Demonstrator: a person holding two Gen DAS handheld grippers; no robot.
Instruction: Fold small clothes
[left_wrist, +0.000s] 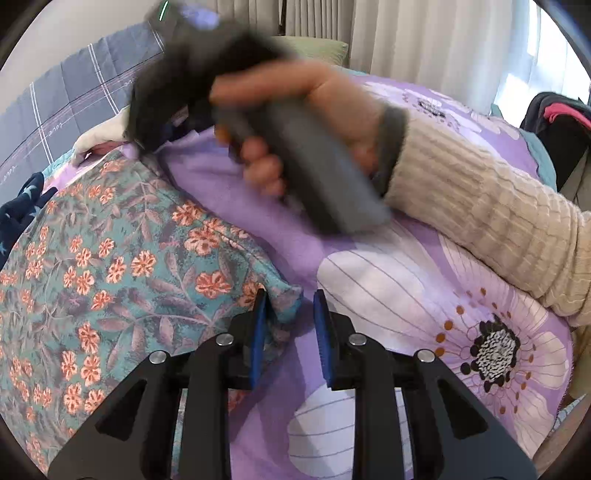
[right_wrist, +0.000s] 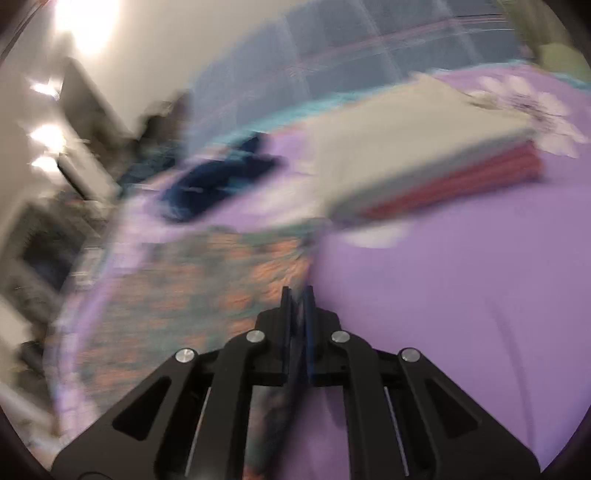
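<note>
A teal garment with orange flowers (left_wrist: 110, 258) lies spread on the purple bedsheet (left_wrist: 388, 280). My left gripper (left_wrist: 290, 317) stands at its near right corner. The jaws are apart, the cloth corner lies between them, and the pads do not press on it. A hand in a cream sleeve (left_wrist: 480, 199) holds my right gripper (left_wrist: 147, 136), blurred, at the garment's far edge. In the blurred right wrist view the right gripper (right_wrist: 297, 306) has its fingers together, and a strip of the floral garment (right_wrist: 221, 288) runs down from between them.
A folded stack (right_wrist: 424, 147), cream on top and red below, sits on the bed beyond the garment. A navy garment (left_wrist: 22, 206) (right_wrist: 221, 177) lies crumpled to the left. A blue-grey checked quilt (left_wrist: 55, 110) and a green pillow (left_wrist: 325, 48) are at the back, with a dark bag (left_wrist: 554, 122) at right.
</note>
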